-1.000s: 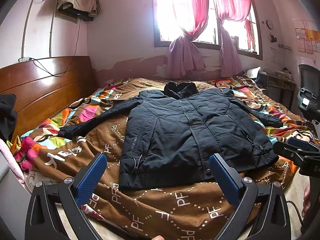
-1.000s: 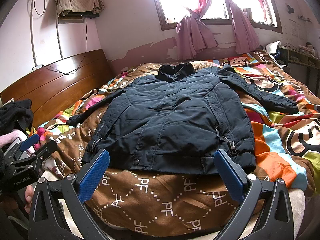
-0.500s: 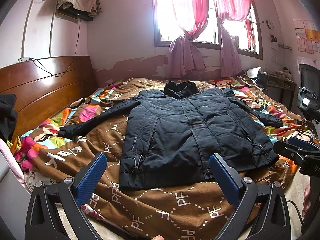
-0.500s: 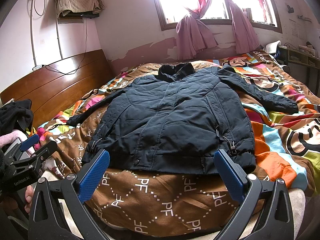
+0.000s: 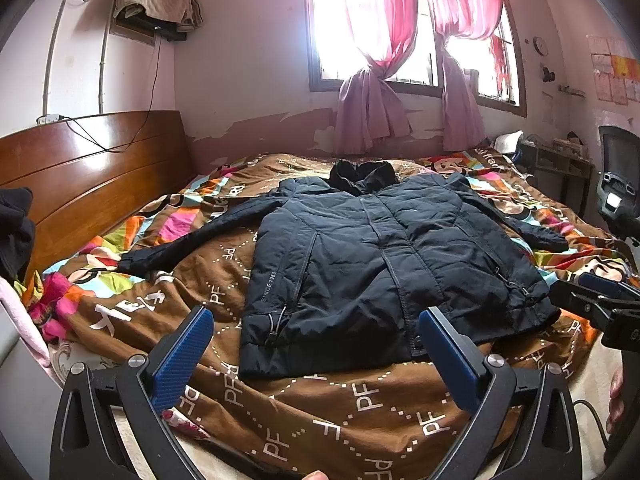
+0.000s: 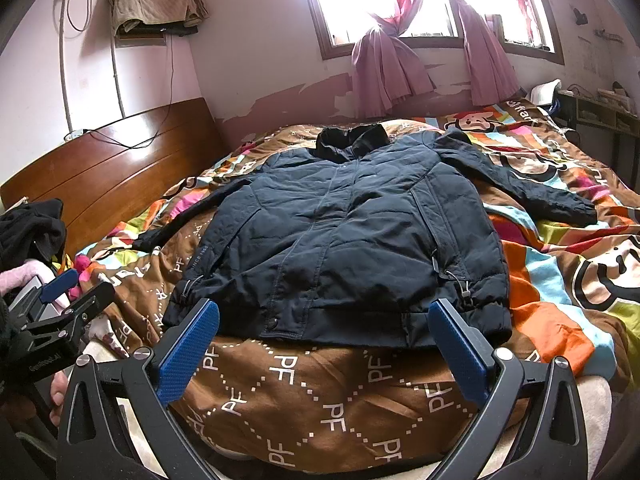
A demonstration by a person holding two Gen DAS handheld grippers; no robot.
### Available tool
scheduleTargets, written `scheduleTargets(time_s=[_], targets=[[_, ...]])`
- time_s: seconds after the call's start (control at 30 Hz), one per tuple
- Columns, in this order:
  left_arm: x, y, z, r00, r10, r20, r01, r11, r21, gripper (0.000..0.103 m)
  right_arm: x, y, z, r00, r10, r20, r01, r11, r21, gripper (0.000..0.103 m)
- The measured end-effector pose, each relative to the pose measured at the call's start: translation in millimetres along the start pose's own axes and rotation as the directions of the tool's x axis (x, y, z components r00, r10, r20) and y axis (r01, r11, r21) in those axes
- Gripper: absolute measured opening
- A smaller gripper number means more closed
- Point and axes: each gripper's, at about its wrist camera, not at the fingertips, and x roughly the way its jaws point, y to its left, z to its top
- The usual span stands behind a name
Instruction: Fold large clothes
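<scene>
A patterned brown quilt point(image 5: 328, 412) covered the bed below pink-curtained windows point(image 5: 372, 20), the dark jacket point(image 5: 384, 264) lay flat with sleeves spread, and the left gripper point(image 5: 316, 356) and right gripper point(image 6: 324, 344) hung wide apart and empty, unchanged from before.

Jacket point(image 5: 384, 264) back hidden against quilt point(image 5: 320, 412), dark clothes point(image 5: 14, 232) cut by frame edge

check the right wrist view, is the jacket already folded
No, the jacket lies flat on the bedspread with both sleeves spread out to the sides.
</scene>
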Motion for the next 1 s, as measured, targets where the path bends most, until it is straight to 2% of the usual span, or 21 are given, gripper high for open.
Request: scheduleTargets(time_s=[0.23, 0.5, 0.63, 0.77, 1.0], targets=[[12.3, 0.6, -1.0, 0.999, 0.014, -0.042, -0.014, 1.000, 0.002, 0.103, 6.7, -4.3, -0.4, 1.000, -0.010, -0.028, 0.011, 1.000, 0.009, 0.102], [42.9, -4.2, 8.9, 0.996, -0.003, -0.092, 0.004, 1.000, 0.014, 0.103, 32.5, -21.1, 3.0, 0.989, -0.091, -0.115, 0.100, 0.992, 0.071, 0.102], [72.7, -11.8, 20.7, 0.991, 0.025, -0.130, -0.021, 0.999, 0.028, 0.103, 53.7, -39.9, 18.8, 0.971, -0.171, -0.165, 0.191, 0.976, 0.107, 0.102], [105.4, -21.1, 29.7, 0.985, 0.027, -0.168, -0.019, 0.999, 0.049, 0.103, 74.8, -59.9, 36.7, 0.948, -0.264, -0.178, 0.286, 0.951, 0.116, 0.102], [157.0, -38.4, 56.3, 0.977, 0.067, -0.201, -0.045, 0.993, 0.109, 0.103, 123.1, -109.2, 74.8, 0.922, -0.338, -0.190, 0.370, 0.913, 0.172, 0.102]])
